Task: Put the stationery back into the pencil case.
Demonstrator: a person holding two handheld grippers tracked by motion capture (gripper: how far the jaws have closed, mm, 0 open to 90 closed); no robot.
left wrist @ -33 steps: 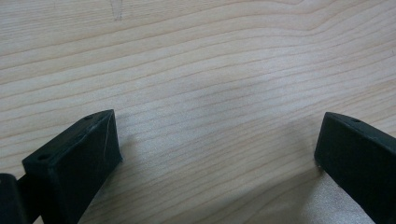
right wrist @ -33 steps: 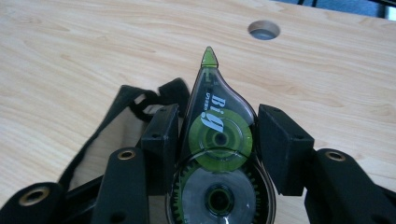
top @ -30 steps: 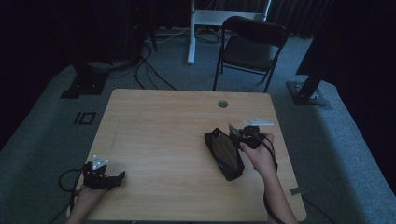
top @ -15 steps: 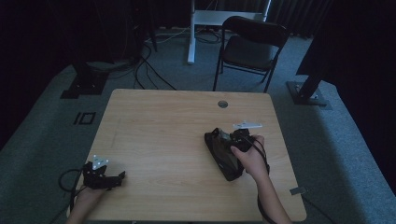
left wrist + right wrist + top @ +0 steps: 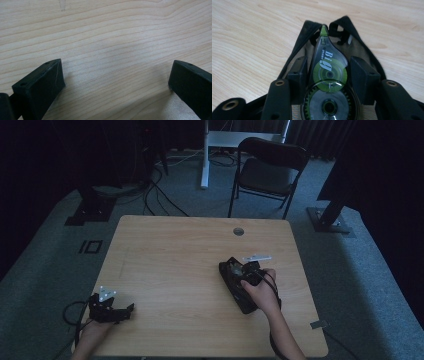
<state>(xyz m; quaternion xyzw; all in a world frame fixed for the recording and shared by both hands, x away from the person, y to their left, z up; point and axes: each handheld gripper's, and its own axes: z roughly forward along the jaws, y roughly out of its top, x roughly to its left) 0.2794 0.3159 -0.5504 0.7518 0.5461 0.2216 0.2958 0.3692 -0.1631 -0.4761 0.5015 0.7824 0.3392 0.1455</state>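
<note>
An open black zip pouch [image 5: 234, 290] lies on the right half of the wooden table [image 5: 170, 260]. My right gripper [image 5: 248, 271] hovers over the pouch's far end. In the right gripper view the gripper [image 5: 328, 72] is shut on a clear correction-tape dispenser [image 5: 329, 67] with green wheels. The dispenser's green tip points into the pouch's [image 5: 297, 50] opening. My left gripper [image 5: 128, 312] rests near the table's front left corner. In the left gripper view the gripper [image 5: 116, 82] stands open over bare wood.
A round cable hole [image 5: 238, 231] sits near the table's far edge. Behind the table stands a black folding chair [image 5: 270, 170]. Cables and stand bases lie on the grey carpet around it. Each gripper trails a cable off the front edge.
My right hand has moved left and down with the dispenser, over the pouch's open end. The left gripper has stayed in place.
</note>
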